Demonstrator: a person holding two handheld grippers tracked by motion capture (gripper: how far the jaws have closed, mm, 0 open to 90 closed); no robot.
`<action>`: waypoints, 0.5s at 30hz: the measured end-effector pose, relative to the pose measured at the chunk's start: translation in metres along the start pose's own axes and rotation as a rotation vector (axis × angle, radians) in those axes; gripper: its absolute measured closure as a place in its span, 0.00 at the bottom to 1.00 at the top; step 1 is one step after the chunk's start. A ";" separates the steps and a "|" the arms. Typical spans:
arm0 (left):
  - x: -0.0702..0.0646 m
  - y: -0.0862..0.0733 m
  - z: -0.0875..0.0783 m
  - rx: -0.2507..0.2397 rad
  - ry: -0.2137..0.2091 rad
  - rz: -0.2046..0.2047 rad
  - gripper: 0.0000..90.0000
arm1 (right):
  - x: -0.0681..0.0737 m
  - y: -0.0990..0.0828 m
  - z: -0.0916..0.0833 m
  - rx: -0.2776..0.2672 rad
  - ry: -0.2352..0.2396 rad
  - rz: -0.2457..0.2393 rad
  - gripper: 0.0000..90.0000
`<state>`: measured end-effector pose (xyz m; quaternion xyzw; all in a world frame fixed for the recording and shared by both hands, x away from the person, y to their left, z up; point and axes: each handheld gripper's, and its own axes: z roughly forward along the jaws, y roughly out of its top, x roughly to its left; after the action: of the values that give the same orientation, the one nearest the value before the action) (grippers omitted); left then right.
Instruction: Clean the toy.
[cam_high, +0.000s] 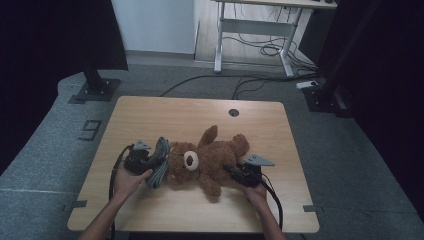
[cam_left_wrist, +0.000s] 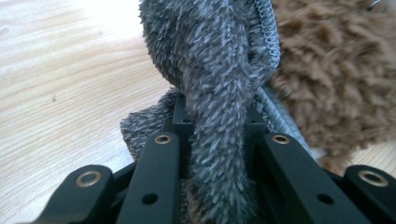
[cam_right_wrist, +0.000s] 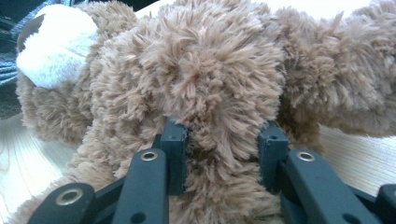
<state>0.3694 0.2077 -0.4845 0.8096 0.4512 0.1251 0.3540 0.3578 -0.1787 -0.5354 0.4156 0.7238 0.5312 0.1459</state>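
Note:
A brown teddy bear lies on its back across the middle of the wooden table, head to the left. A grey fuzzy cloth is bunched against the bear's head. My left gripper is shut on that cloth. In the left gripper view a thick fold of the grey cloth runs between the jaws of the left gripper, with the bear's fur to the right. My right gripper is shut on the bear's lower body. In the right gripper view the right gripper pinches brown fur, and the white snout shows at upper left.
A round cable hole sits near the table's far edge. Beyond the table, a dark stand base is on the floor at left and a white-legged desk with loose cables stands at the back. Bare tabletop lies left of and in front of the bear.

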 end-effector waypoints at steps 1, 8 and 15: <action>-0.003 0.001 0.001 0.001 -0.005 0.005 0.83 | 0.000 0.000 0.000 0.000 -0.001 0.000 0.71; -0.003 -0.005 -0.004 0.019 0.005 0.020 0.82 | 0.000 0.000 0.000 0.000 -0.001 -0.002 0.71; 0.015 -0.033 -0.038 0.029 0.060 0.011 0.81 | 0.000 0.000 0.000 0.000 -0.002 -0.002 0.71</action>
<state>0.3369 0.2482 -0.4819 0.8129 0.4591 0.1447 0.3278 0.3572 -0.1789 -0.5354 0.4152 0.7241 0.5306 0.1471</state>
